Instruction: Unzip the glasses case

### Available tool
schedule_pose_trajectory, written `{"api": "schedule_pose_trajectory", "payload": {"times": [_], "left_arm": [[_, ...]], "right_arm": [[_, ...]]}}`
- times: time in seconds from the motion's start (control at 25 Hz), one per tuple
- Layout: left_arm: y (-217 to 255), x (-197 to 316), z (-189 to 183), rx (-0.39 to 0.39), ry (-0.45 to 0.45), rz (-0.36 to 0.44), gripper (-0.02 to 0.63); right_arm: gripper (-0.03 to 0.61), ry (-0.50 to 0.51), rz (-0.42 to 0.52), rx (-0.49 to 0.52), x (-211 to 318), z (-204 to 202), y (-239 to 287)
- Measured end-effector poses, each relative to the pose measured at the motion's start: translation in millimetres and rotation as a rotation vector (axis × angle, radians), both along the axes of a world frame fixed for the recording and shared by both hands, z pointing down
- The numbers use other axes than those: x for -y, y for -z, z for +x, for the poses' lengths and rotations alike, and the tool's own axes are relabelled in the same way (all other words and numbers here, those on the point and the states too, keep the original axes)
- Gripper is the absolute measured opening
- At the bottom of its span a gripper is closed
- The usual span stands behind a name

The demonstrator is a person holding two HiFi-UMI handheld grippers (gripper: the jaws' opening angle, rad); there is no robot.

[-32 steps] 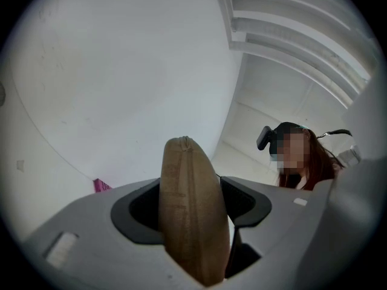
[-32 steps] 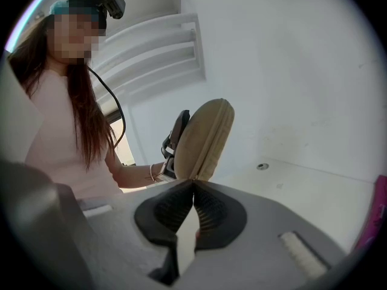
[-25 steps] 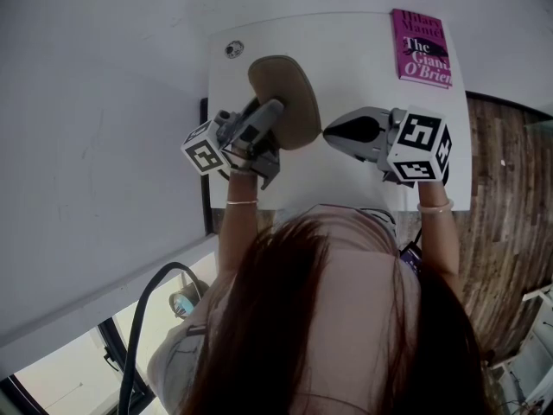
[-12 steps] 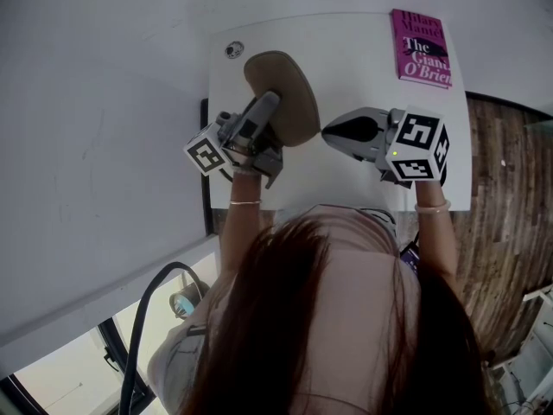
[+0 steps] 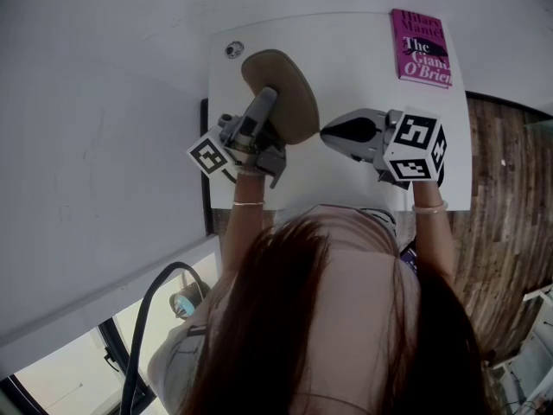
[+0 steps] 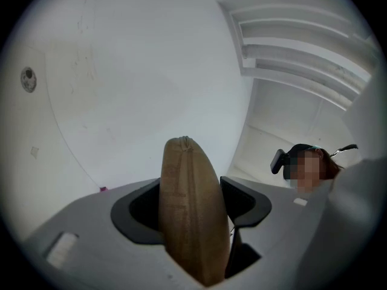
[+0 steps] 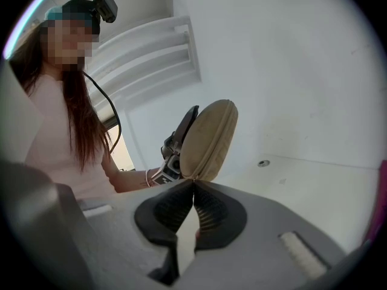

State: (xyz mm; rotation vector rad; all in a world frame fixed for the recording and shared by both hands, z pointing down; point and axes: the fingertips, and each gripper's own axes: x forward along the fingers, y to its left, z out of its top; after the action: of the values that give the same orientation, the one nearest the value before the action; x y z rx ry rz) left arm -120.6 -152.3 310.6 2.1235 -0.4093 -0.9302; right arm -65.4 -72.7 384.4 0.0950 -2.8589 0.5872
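1. The left gripper [image 5: 268, 100] clamps the glasses case [image 5: 285, 89] between its jaws; the right gripper [image 5: 325, 132], with its jaws shut together, touches the case's edge.
2. The case's long axis runs along the left jaws, tilted upward.

The glasses case [image 5: 294, 93] looks like rough, woven tan cloth. The table [image 5: 363, 59] is smooth, matt and white. The floor [image 5: 510, 223] is wood.
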Motion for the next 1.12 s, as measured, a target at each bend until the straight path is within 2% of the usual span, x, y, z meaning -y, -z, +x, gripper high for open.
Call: {"api": "schedule_pose_trajectory", "payload": {"times": [0.36, 1.12], "left_arm": [[-4, 4, -5, -0.042, 0.054, -0.042, 0.298], [-9, 7, -12, -0.076, 0.142, -0.093, 0.298]], "right_arm": [[0.005, -0.010, -0.012, 0.012, 1, 0, -1], [0.005, -0.010, -0.037, 0.029, -3, -6, -4]]}}
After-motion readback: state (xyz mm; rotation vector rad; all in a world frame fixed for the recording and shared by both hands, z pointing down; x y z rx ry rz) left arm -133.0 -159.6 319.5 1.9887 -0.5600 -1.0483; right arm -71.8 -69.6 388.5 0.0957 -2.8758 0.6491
